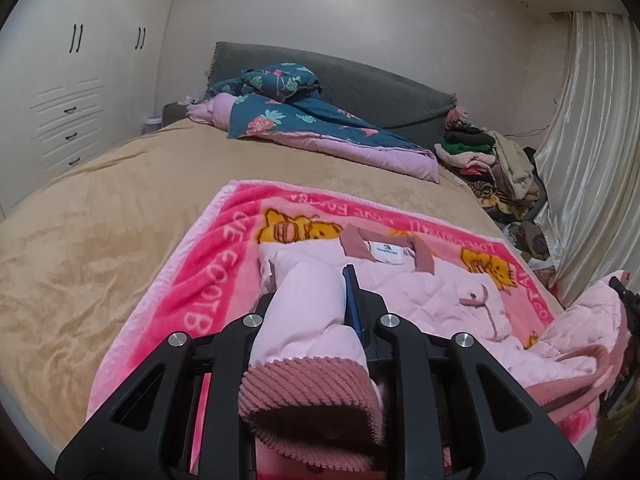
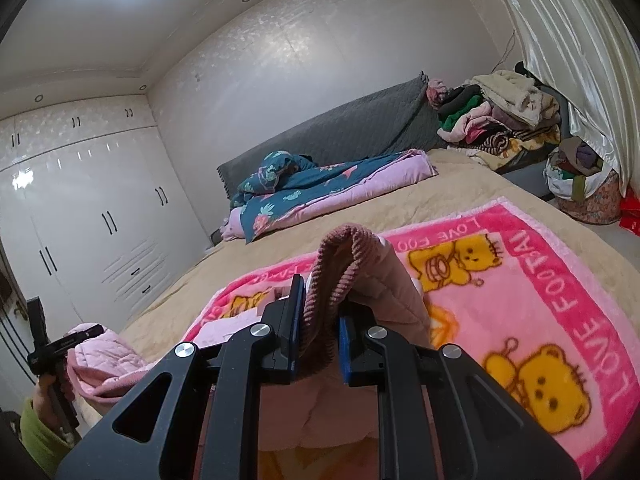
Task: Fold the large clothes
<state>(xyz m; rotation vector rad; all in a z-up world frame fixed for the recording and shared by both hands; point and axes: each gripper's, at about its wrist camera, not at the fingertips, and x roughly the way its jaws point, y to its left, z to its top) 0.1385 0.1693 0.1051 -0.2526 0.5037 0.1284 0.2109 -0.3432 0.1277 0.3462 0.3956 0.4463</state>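
A pale pink quilted jacket [image 1: 420, 288] with dusty-pink corduroy collar and cuffs lies on a bright pink bear-print blanket [image 1: 224, 264] on the bed. My left gripper [image 1: 310, 300] is shut on one sleeve [image 1: 308, 320], whose corduroy cuff [image 1: 308, 396] hangs toward the camera. My right gripper [image 2: 320, 312] is shut on the other sleeve's corduroy cuff [image 2: 340, 264], lifted above the blanket [image 2: 520, 288]. The left gripper [image 2: 60, 350] with its pink cloth shows at the far left of the right wrist view.
The bed has a tan cover [image 1: 100, 208]. A teal and pink floral duvet [image 1: 304, 120] lies by the grey headboard [image 1: 380, 88]. A pile of clothes [image 1: 492, 168] sits at the right of the bed near the curtain [image 1: 592, 152]. White wardrobes [image 1: 68, 92] stand at the left.
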